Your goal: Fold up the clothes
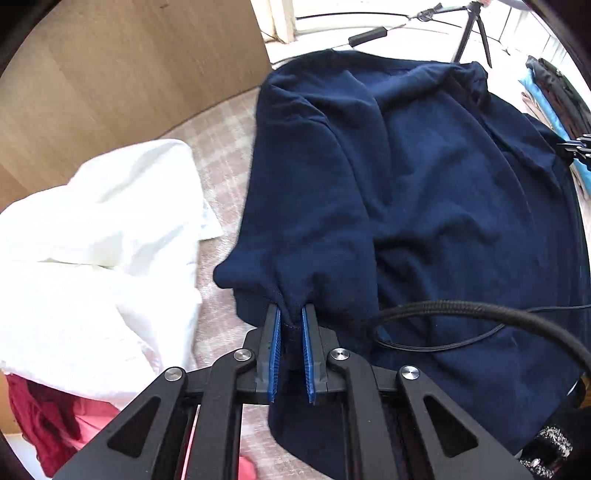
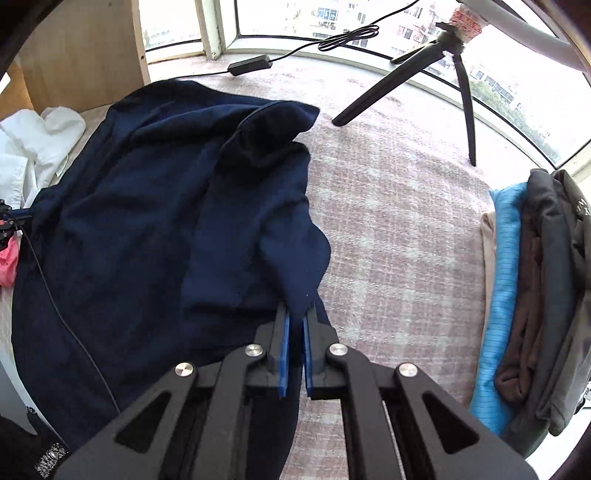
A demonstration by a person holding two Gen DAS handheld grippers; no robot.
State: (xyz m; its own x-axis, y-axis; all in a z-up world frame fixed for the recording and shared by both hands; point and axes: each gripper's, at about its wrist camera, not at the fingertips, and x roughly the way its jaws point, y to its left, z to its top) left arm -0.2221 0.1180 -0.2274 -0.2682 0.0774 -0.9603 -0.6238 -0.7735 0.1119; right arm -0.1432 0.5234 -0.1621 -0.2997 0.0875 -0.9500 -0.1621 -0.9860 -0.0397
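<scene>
Left wrist view: the left gripper is clenched on a bunched fold of the navy sweatshirt, its blue pads pinching the cloth at the garment's near left edge. A black braided cable crosses the near right part of the sweatshirt. To the left of the sweatshirt lies a crumpled white garment, with a red garment nearer still at the lower left. All rest on a pale pink checked cloth. A wooden panel stands at the far left.

Right wrist view: the right gripper is likewise clamped on the navy sweatshirt, gripping a hanging fold at the garment's near right edge. The sweatshirt lies spread but wrinkled over the left half of the checked cloth, one sleeve folded across its far right part. The left gripper appears small at the sweatshirt's left edge, beside the white garment. At the right edge sits a stack of folded clothes, well apart from the sweatshirt. Farther away a black tripod stands on the cloth; beyond it a black power adapter with its cord lies near a curved window.
</scene>
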